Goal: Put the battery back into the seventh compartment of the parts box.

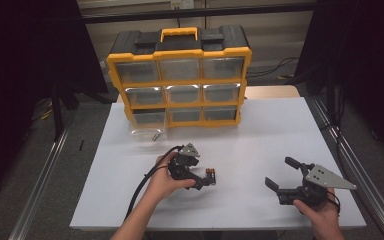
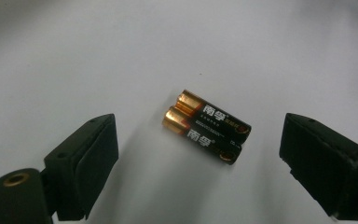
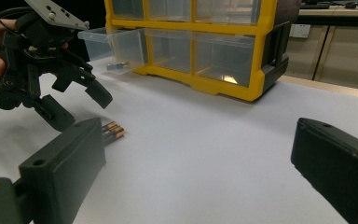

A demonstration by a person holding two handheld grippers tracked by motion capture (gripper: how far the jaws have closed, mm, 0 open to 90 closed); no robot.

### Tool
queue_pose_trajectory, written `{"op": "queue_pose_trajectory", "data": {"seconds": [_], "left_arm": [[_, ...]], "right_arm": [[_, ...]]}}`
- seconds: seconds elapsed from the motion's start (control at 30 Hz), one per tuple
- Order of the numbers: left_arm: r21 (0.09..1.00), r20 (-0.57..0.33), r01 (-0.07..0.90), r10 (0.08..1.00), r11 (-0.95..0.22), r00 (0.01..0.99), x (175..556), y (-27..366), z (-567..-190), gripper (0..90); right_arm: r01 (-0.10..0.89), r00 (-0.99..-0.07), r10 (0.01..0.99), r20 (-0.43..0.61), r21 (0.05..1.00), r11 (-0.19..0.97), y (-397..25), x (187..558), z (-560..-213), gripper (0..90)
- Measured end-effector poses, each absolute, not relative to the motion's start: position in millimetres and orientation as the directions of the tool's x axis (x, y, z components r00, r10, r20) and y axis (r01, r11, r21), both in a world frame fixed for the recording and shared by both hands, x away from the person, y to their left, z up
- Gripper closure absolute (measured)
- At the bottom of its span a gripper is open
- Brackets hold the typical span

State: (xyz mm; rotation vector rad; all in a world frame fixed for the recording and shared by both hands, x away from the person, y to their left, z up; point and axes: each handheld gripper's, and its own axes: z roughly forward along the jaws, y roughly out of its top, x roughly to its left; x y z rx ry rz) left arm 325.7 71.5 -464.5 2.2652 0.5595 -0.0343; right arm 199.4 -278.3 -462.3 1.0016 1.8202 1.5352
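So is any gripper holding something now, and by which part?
Nothing is held. The left gripper is open around the two batteries lying on the table, jaws apart from them. The right gripper is open too.

Two batteries (image 2: 206,126) lie side by side, touching, on the table (image 1: 260,145), approx. centre, btwn the jaws of the left gripper (image 1: 206,179). Right gripper (image 1: 280,176) sits well apart to their right. Drawer cabinet (image 1: 180,75) stands behind, at the far edge; its bottom-left drawer (image 1: 150,133) is pulled out w/ a small item (image 1: 155,135) in it.
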Motion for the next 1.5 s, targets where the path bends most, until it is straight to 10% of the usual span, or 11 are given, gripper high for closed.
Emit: {"op": "queue_pose_trajectory", "data": {"seconds": [1.5], "left_arm": [[0.578, -0.187, 0.452, 0.429, -0.68, 0.884, 330, 74, -467, 67.5]], "right_arm": [[0.187, -0.574, 0.817, 0.049, 0.98, 0.073, -278, 200, -462, 2.5]]}}
